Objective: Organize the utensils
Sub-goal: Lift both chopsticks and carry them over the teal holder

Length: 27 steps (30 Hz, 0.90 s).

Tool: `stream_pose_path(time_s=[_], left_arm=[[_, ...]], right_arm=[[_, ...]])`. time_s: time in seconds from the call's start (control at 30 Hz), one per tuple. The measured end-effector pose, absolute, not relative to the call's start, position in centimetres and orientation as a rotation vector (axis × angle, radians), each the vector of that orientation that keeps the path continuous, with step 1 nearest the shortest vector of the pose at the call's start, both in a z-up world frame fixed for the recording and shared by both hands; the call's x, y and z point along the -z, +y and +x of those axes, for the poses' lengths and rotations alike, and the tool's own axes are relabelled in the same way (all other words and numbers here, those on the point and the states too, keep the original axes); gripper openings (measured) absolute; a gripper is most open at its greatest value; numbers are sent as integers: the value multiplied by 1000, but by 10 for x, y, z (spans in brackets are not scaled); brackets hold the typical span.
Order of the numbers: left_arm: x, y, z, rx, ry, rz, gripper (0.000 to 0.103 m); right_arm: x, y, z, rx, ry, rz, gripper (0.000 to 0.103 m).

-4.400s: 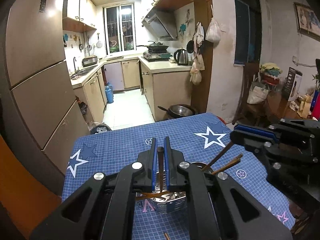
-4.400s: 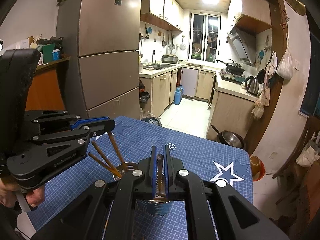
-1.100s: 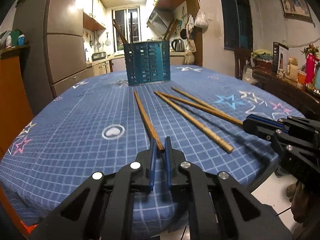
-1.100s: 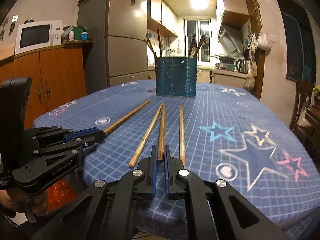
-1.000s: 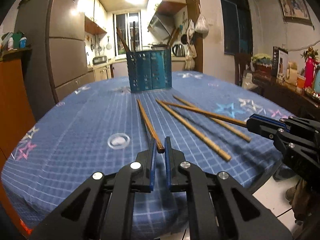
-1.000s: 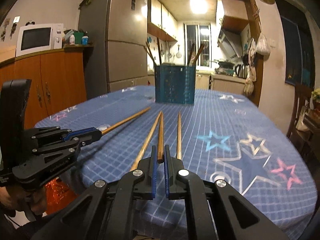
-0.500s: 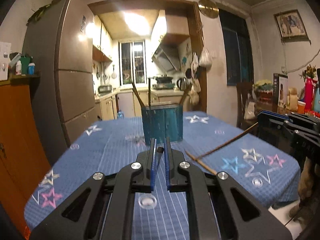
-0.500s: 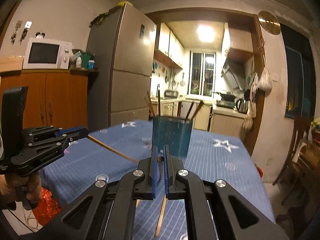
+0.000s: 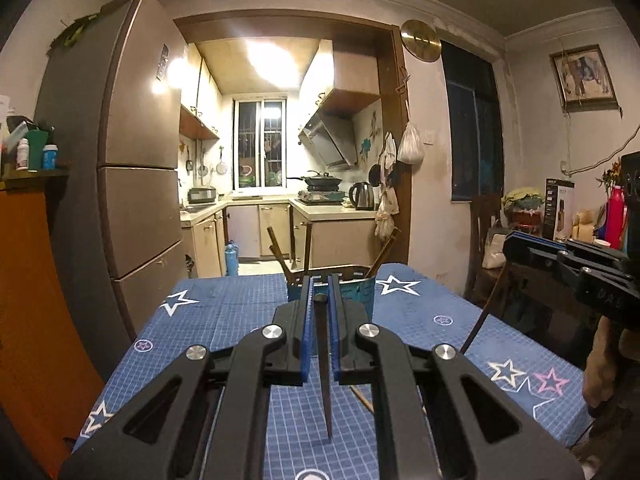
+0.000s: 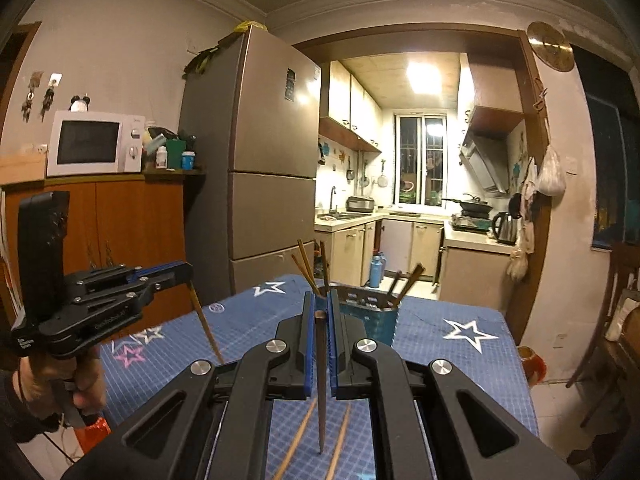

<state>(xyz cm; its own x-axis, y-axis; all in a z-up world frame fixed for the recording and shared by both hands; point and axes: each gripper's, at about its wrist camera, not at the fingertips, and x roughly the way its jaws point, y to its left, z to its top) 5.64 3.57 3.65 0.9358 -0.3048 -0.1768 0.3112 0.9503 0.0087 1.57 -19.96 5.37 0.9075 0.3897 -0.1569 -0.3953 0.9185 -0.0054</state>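
Both chopsticks are up off the blue cloth [image 9: 240, 320] now, hanging tip-down: left gripper [image 9: 320, 312] clamps one [image 9: 324, 368], right gripper [image 10: 319, 320] another [image 10: 320, 380], both just short of the teal holder [image 10: 376, 320]. Next comes the drop-in. Two loose chopsticks [image 10: 300, 436] lie nearer than the holder; about five stand inside.
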Motion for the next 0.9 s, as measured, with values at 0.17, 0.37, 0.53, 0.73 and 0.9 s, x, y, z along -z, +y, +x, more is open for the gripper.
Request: stream_pose_path(time_s=[0.17, 0.37, 0.53, 0.73, 0.9], left_arm=[[-51, 34, 65, 342, 171, 29, 6], [-64, 32, 76, 376, 177, 14, 6], [-83, 29, 86, 395, 158, 13, 6], [-123, 16, 99, 406, 89, 16, 6], [-152, -3, 115, 405, 30, 33, 6]], right_arm=[[-72, -200, 33, -411, 157, -30, 7], [-86, -195, 48, -414, 180, -31, 7], [-104, -198, 57, -420, 191, -20, 7], [-139, -204, 72, -415, 169, 1, 7], [-173, -212, 90, -402, 126, 13, 7]])
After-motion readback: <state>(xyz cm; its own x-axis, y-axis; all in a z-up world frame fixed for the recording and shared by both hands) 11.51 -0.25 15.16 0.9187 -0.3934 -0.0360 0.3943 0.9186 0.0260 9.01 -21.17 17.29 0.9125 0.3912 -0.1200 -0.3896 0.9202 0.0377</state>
